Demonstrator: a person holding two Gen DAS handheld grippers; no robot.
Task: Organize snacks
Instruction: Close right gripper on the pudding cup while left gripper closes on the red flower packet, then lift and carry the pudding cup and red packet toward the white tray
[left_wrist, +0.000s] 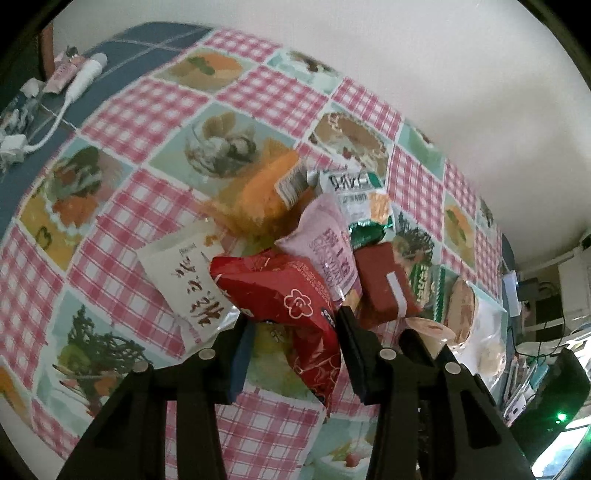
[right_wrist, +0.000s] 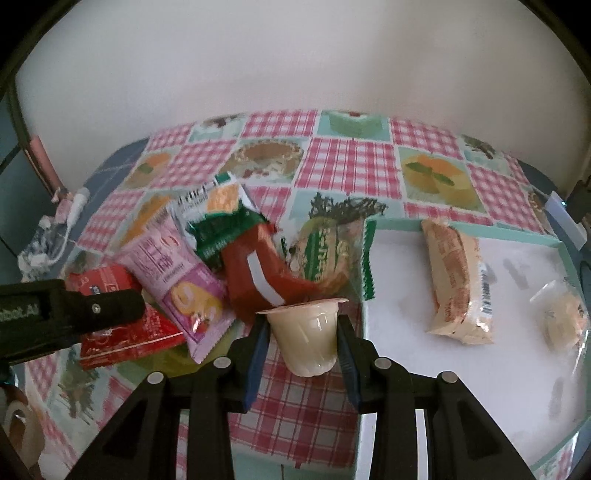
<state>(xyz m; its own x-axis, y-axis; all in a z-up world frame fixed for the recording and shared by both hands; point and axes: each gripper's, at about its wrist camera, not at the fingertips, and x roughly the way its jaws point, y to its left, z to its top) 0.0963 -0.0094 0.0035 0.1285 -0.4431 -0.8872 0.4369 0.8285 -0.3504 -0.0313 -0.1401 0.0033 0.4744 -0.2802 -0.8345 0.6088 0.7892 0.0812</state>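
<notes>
My left gripper (left_wrist: 293, 325) is shut on a red snack packet (left_wrist: 291, 295) and holds it over the checked tablecloth; the packet also shows in the right wrist view (right_wrist: 122, 325). My right gripper (right_wrist: 301, 325) is shut on a cream pudding cup (right_wrist: 308, 332) just left of the white tray (right_wrist: 406, 350). A pile of snacks lies behind: a pink packet (right_wrist: 173, 273), a dark red packet (right_wrist: 258, 273), a green-edged packet (right_wrist: 328, 254), a white packet (left_wrist: 188, 280) and an orange one (left_wrist: 266, 184). Two wrapped snacks, one (right_wrist: 458, 284) and another (right_wrist: 565, 317), lie in the tray.
The table carries a pink checked cloth (left_wrist: 140, 114) with food pictures. A white cable and small items (left_wrist: 77, 85) lie at the far left on a blue surface. A white wall (right_wrist: 295, 55) runs behind the table. Cluttered equipment (left_wrist: 546, 350) stands at the right.
</notes>
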